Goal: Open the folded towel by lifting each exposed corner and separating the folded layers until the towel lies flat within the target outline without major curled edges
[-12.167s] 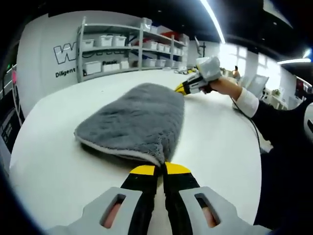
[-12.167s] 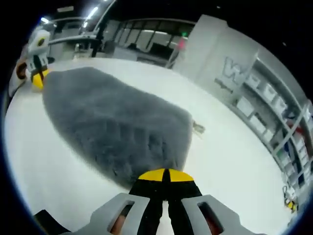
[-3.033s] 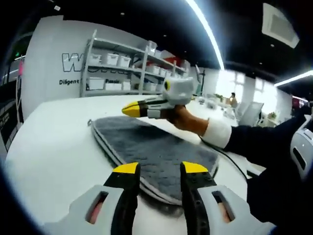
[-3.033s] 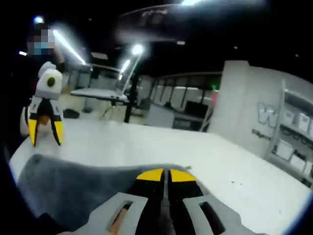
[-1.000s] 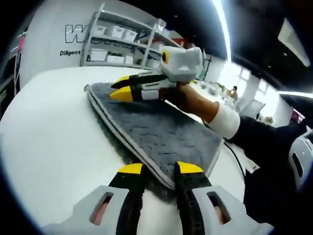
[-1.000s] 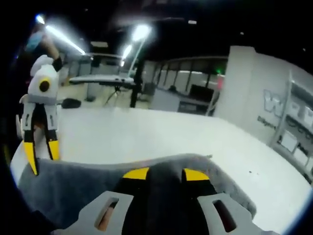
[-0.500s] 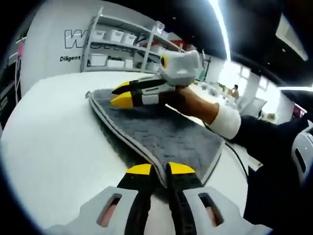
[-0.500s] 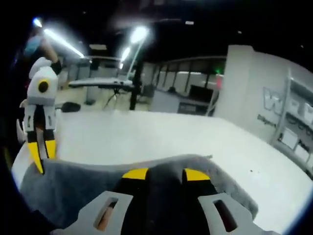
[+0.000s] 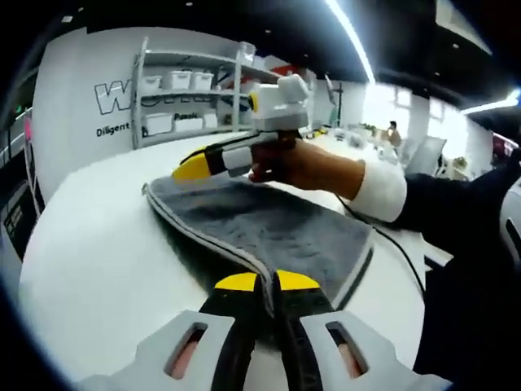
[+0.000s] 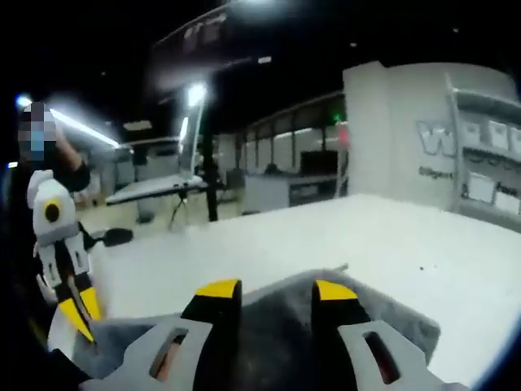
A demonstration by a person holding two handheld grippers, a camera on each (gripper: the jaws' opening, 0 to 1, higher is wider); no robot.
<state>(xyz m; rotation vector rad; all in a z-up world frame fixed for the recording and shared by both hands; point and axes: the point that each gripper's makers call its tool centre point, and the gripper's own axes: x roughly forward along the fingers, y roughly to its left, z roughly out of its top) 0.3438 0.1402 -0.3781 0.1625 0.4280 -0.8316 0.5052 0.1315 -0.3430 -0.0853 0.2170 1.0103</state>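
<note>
low, left gripper pinching towel corner

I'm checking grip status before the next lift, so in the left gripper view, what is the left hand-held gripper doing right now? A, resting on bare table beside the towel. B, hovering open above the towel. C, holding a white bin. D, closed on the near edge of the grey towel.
D: the left hand-held gripper has its yellow tips pinched together on the near edge of the grey towel.
</note>
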